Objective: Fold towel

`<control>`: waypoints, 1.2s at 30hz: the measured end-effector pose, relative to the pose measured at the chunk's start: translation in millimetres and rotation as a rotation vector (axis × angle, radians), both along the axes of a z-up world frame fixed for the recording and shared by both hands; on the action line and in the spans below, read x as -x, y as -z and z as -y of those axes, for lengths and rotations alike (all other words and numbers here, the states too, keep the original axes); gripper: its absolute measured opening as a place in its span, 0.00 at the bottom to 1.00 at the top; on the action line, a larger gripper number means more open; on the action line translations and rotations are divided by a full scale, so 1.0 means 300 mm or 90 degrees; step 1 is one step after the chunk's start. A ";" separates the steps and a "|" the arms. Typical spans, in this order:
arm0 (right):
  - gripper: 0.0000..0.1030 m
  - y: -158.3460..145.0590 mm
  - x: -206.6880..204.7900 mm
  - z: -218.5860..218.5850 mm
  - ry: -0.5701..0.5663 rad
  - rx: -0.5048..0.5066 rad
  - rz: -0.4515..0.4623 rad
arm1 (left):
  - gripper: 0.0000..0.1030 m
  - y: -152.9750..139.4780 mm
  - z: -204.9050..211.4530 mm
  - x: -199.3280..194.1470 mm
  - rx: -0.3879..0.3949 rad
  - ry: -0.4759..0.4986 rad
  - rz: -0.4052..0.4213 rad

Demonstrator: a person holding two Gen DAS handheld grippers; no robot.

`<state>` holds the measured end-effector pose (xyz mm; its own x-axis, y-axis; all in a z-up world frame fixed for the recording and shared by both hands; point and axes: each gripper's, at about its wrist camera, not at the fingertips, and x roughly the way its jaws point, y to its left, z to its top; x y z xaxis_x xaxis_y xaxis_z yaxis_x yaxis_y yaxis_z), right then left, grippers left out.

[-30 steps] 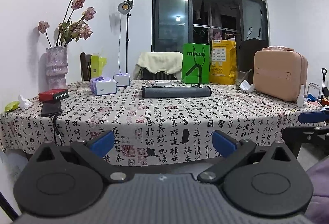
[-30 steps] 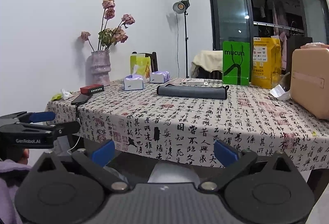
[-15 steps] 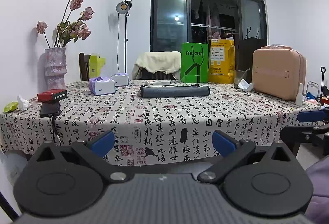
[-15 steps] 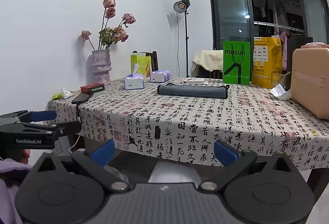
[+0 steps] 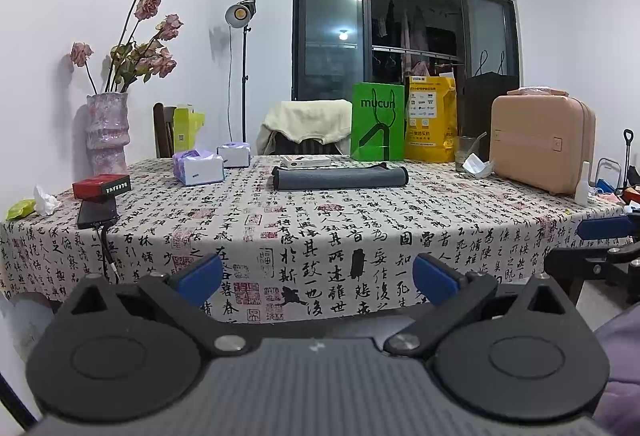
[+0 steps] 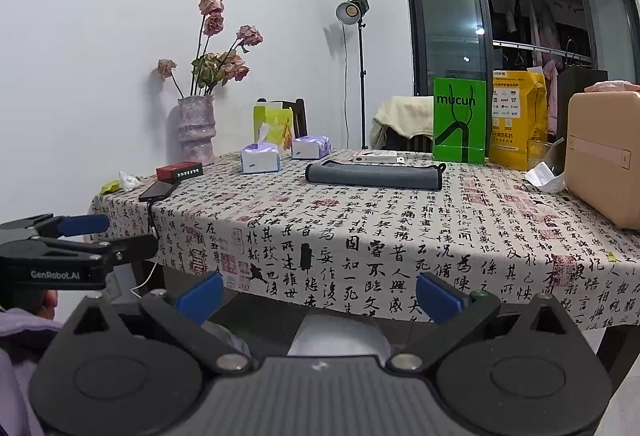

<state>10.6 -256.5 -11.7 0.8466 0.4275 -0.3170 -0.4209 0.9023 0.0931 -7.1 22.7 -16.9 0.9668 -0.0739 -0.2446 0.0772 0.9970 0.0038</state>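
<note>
- left wrist view shows the left gripper (image 5: 318, 278) low in front of the table (image 5: 320, 228), with its blue fingers spread wide and nothing between them.
- right wrist view shows the right gripper (image 6: 320, 294) the same way, spread wide and holding nothing.
- the grey towel (image 5: 340, 177) lies far back on the table, just in front of the green bag (image 5: 377, 127). it looks like a long flat strip.
- the tissue box (image 5: 198, 167) sits to its left, and the pink case (image 5: 542, 141) sits well apart to its right.
- since a second ago almost nothing has changed. the table sits only a tiny bit lower in the left view, and both grippers stay back from the table edge.
- so the folding has not begun, i think. both grippers need to reach over the cloth to the towel first.
</note>
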 end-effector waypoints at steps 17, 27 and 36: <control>1.00 0.001 -0.002 -0.002 0.002 0.001 -0.002 | 1.00 -0.001 0.005 0.002 -0.001 0.005 -0.005; 1.00 0.001 -0.002 -0.002 0.002 0.001 -0.002 | 1.00 -0.004 0.003 0.000 -0.002 0.006 -0.005; 1.00 0.001 -0.002 -0.003 0.002 0.001 -0.002 | 1.00 -0.006 0.003 -0.002 -0.002 0.006 -0.006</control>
